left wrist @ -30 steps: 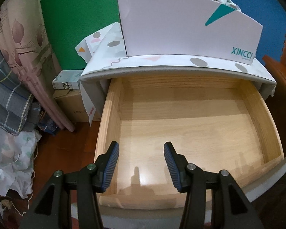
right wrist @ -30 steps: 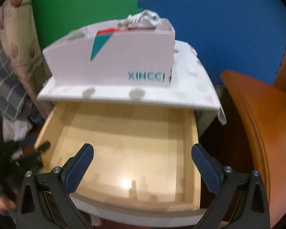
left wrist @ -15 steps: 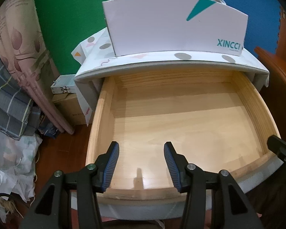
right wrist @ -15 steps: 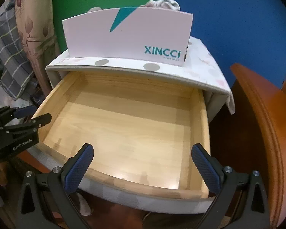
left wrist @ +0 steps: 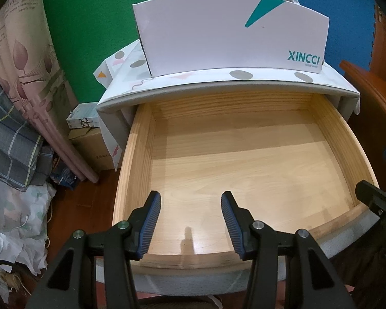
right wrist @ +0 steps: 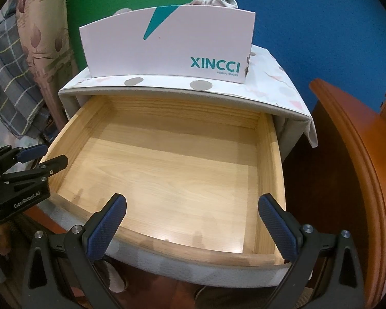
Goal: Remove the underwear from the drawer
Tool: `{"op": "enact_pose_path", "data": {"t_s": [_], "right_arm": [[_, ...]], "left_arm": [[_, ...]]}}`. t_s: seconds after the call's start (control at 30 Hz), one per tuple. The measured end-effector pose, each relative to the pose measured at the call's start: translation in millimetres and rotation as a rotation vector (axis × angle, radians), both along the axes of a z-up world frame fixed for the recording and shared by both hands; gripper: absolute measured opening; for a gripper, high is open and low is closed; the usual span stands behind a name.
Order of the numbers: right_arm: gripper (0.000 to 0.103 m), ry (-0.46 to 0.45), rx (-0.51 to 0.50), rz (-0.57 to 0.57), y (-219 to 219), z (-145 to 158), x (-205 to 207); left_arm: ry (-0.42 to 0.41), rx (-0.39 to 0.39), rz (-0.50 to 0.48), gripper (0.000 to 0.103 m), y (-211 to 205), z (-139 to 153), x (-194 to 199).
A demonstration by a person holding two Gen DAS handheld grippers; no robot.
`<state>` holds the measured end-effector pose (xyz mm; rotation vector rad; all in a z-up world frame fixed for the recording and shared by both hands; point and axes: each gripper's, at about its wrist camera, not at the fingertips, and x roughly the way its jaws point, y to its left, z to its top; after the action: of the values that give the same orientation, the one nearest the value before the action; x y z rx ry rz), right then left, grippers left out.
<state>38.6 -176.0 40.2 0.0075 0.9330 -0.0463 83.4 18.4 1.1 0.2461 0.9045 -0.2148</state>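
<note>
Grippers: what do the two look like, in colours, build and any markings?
Both are black plastic frames with silver screws. The left gripper has blue ribbed pads; the right gripper has blue cross-hatched pads. White "GenRobot.AI" lettering marks the left one's body. No cables show.

Right hand-held gripper [right wrist: 192, 224] now nearer drawer [right wrist: 266, 154].

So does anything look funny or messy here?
A little. The open drawer holds nothing visible, while crumpled pale cloth pokes out the top of the white XINCCI box on the cabinet. The spotted cover hangs rumpled off the cabinet's left corner.
</note>
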Motion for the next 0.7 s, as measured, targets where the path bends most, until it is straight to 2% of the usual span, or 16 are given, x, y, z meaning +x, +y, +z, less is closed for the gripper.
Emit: {"op": "enact_pose_path", "data": {"t_s": [0.7], "right_arm": [[0.101, 0.003, -0.011, -0.007, 3.4, -2.1, -0.8]], "left_arm": [[0.003, -0.012, 0.002, 0.050, 0.4, 1.2, -2.4]]}}
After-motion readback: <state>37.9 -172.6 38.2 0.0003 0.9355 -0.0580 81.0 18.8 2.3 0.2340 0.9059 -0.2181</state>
